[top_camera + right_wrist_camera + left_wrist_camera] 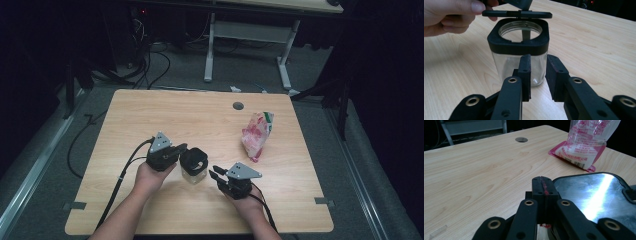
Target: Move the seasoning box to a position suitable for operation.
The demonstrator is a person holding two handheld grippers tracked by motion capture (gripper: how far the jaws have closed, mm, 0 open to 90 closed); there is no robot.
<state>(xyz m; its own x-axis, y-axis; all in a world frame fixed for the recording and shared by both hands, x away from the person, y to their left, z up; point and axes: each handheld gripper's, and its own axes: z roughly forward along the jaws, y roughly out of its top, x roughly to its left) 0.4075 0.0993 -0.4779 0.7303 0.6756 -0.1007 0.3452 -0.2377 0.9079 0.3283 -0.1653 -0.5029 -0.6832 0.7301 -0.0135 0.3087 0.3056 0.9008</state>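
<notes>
A clear glass jar (506,66) with a black square collar stands on the wooden table (150,115), between my two grippers (193,172). Its black-rimmed lid (516,13) hangs level just above the mouth, and its shiny metal face (594,192) lies right beside my left jaws. My left gripper (181,148) (543,180) is shut, pinching the lid's edge. My right gripper (215,172) (538,60) points at the jar's near side with a gap between its jaws. Nothing sits in that gap, and the pads stand short of the glass.
A pink and clear plastic bag (257,132) (584,147) of food lies at the right of the table. A round cable hole (238,106) (521,139) sits near the far edge. The person's left hand (449,15) is close to the jar. Cables trail toward the near edge.
</notes>
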